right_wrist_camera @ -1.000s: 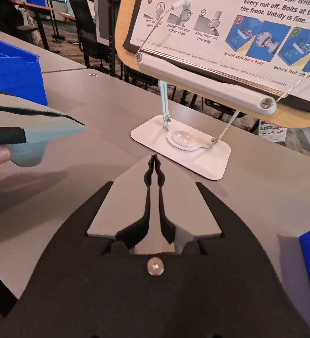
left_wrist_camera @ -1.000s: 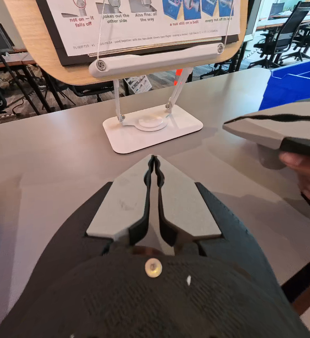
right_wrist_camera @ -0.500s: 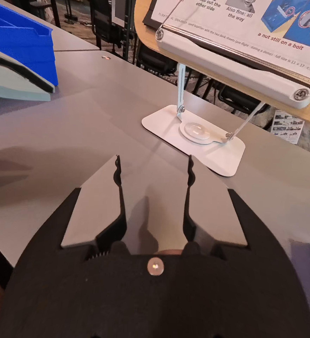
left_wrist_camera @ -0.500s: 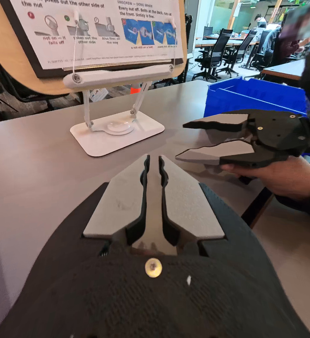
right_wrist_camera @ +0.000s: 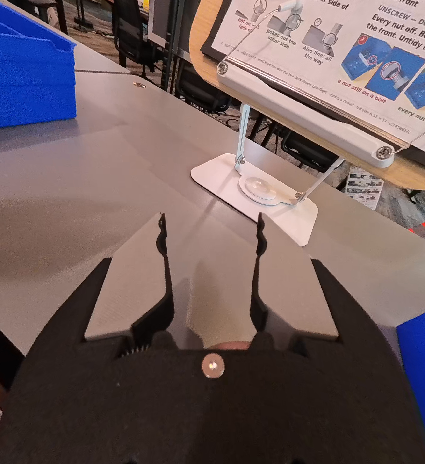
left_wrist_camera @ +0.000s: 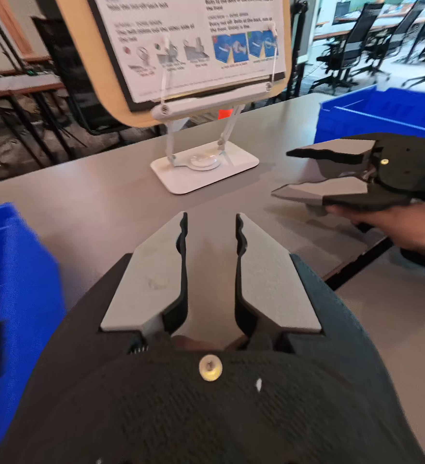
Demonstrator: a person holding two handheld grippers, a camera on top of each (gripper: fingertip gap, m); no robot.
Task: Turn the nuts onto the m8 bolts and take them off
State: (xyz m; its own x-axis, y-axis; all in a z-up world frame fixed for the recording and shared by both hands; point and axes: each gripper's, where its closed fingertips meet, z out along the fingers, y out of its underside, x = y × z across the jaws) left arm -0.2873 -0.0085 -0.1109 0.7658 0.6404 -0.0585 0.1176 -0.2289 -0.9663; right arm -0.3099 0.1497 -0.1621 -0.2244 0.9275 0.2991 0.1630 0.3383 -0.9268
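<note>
Hovering over a smooth grey tabletop (right_wrist_camera: 80, 200), the left gripper (left_wrist_camera: 211, 218) with grey-and-black fingers is released, holding nothing. The right gripper (right_wrist_camera: 210, 217) is likewise spread wide and empty, held by a hand (left_wrist_camera: 402, 226). Beyond both stands a white metal document stand (right_wrist_camera: 254, 190) carrying an instruction sheet (right_wrist_camera: 331, 50). Blue plastic bins (left_wrist_camera: 382, 115) sit either side of the stand. No nuts or bolts are visible.

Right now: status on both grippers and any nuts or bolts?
Left gripper open, empty. Right gripper open, empty, over bare grey table. No nuts or bolts in view. White document stand ahead, blue plastic bins to the sides.
</note>
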